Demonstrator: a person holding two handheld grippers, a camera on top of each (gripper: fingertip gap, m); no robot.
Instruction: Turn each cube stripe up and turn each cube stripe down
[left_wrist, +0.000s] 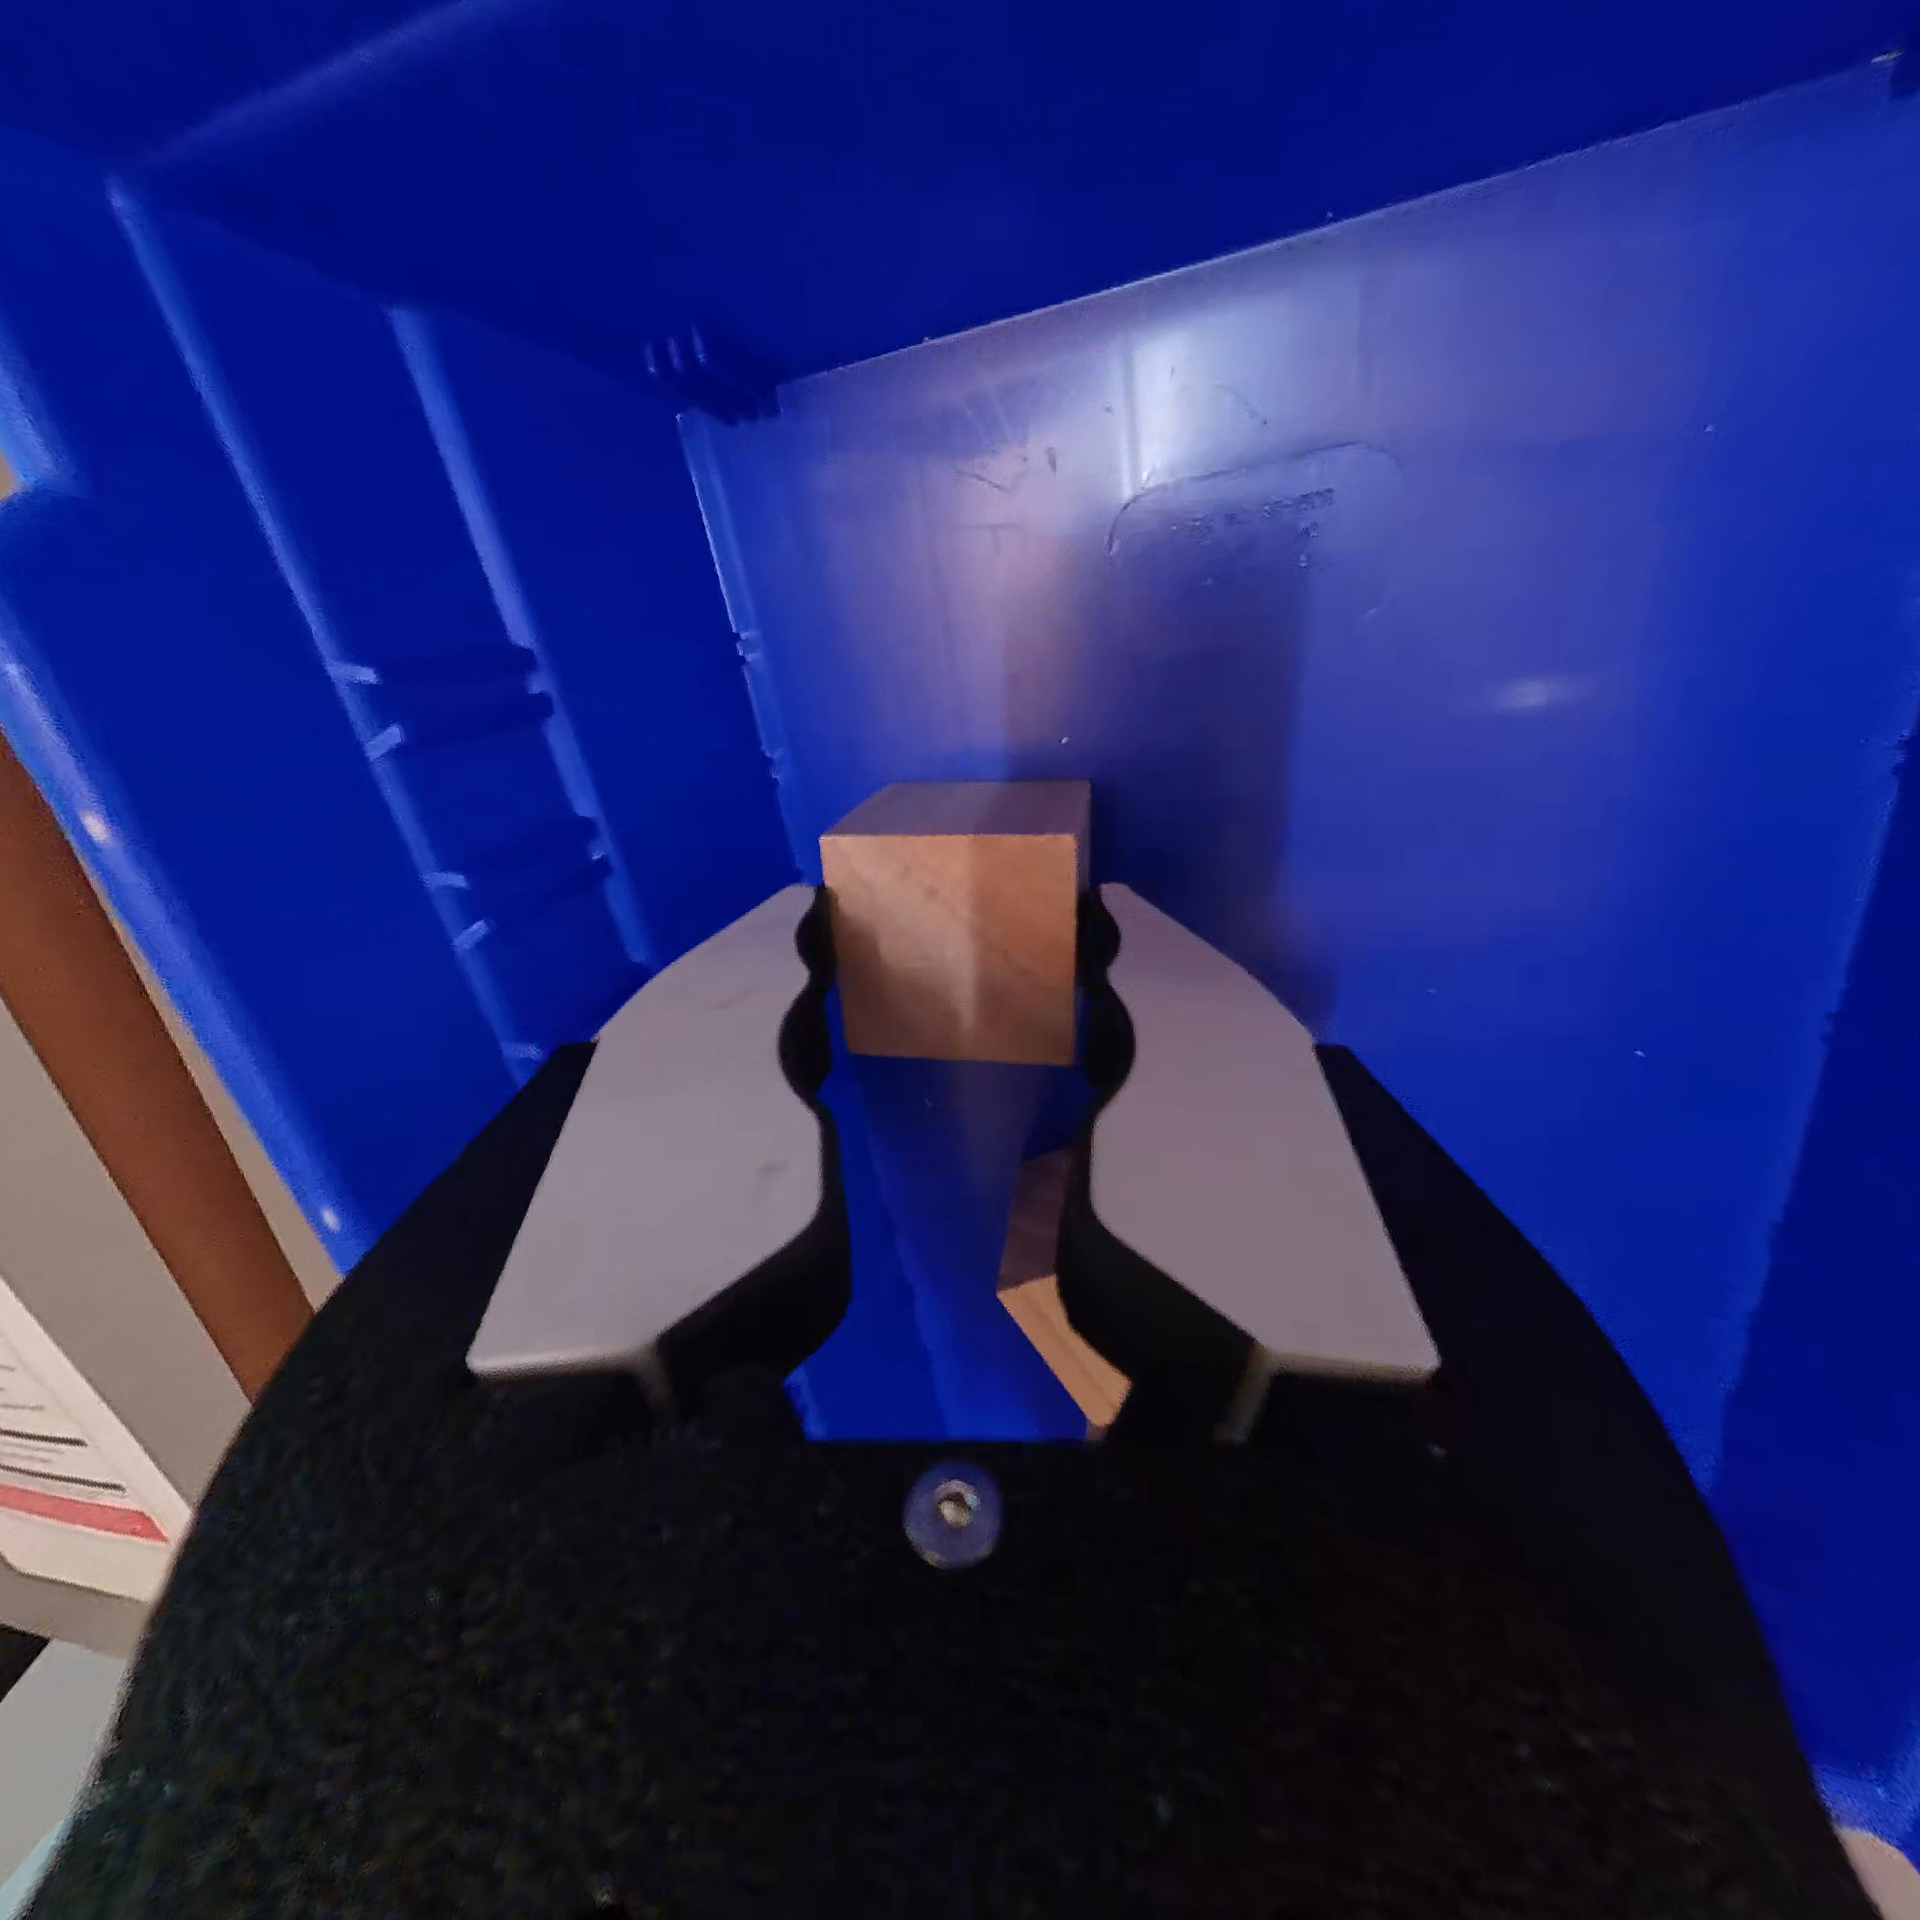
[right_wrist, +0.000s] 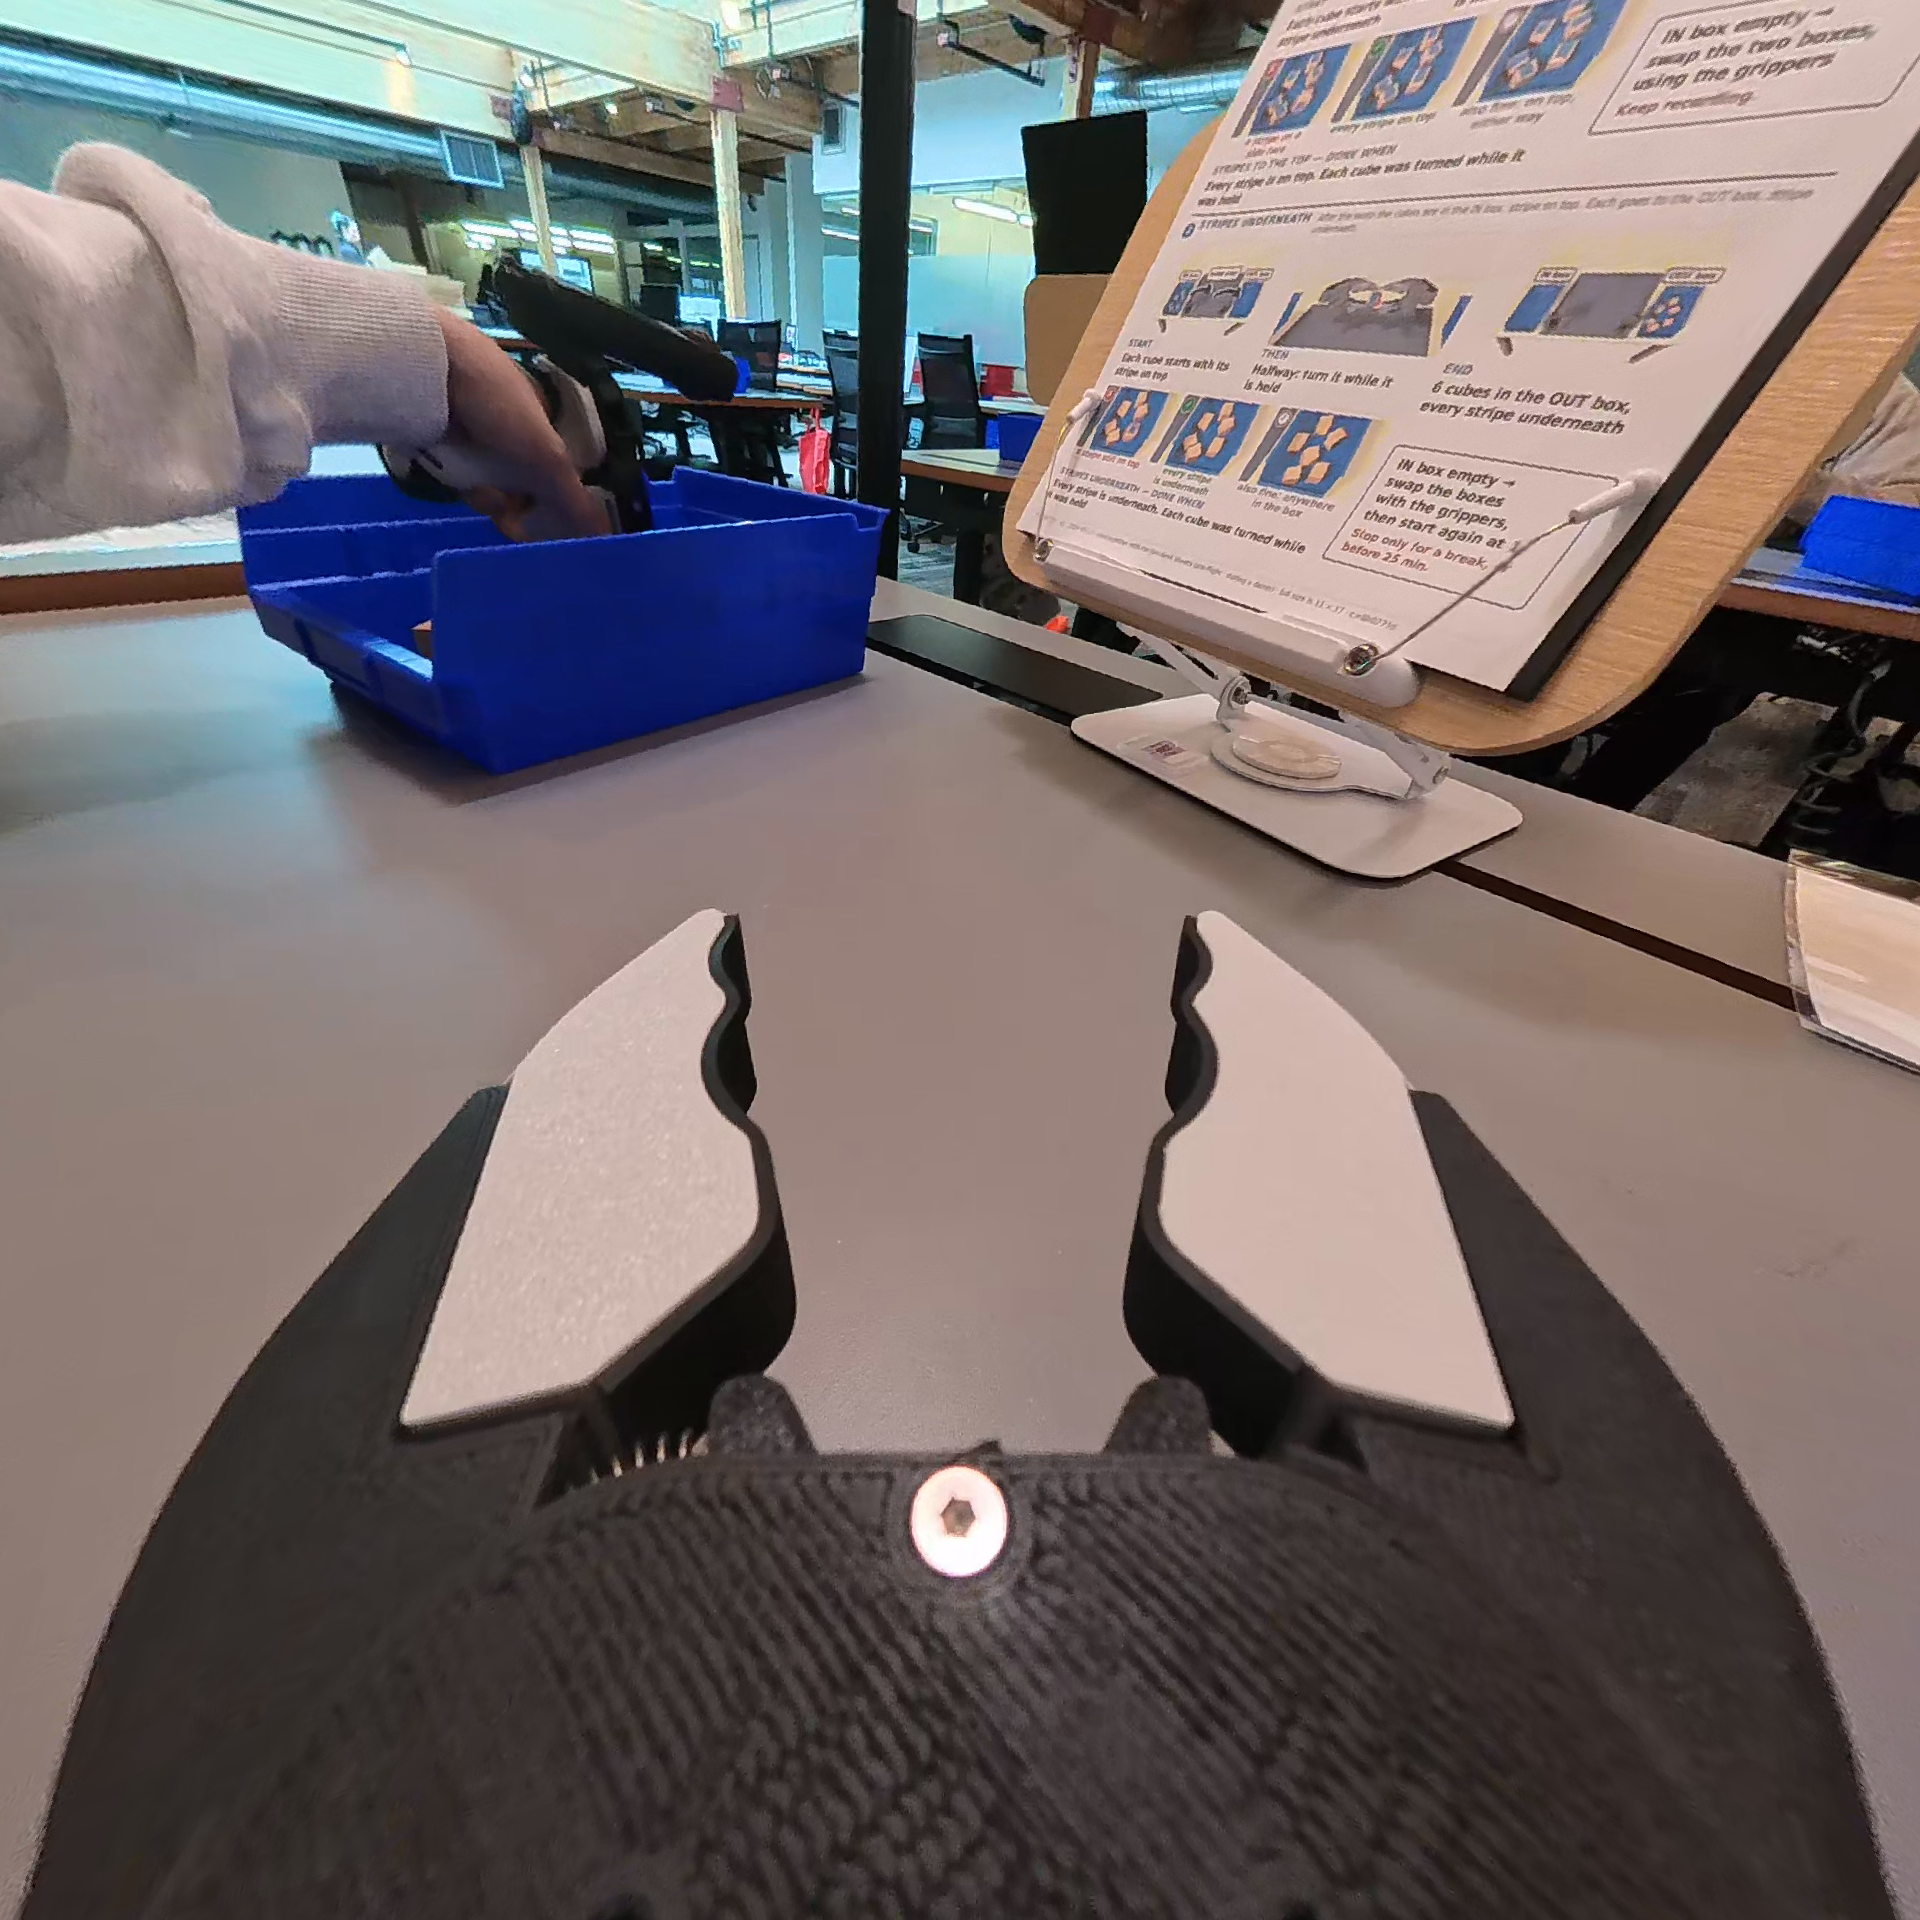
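Observation:
In the left wrist view my left gripper (left_wrist: 954, 940) is shut on a plain wooden cube (left_wrist: 951, 940) inside the blue bin (left_wrist: 1455, 727). No stripe shows on the faces I see. Another wooden cube (left_wrist: 1060, 1320) lies lower between the fingers, partly hidden. In the right wrist view my right gripper (right_wrist: 961, 956) is open and empty above the grey table (right_wrist: 935, 852). The blue bin (right_wrist: 623, 644) stands far left, with a hand holding the left gripper (right_wrist: 613, 499) down into it.
A tilted wooden stand with an instruction sheet (right_wrist: 1455, 364) sits on a white base (right_wrist: 1299, 790) at the right back. A clear plastic item (right_wrist: 1860, 966) lies at the right edge. A white-sleeved arm (right_wrist: 156, 343) reaches in from the left.

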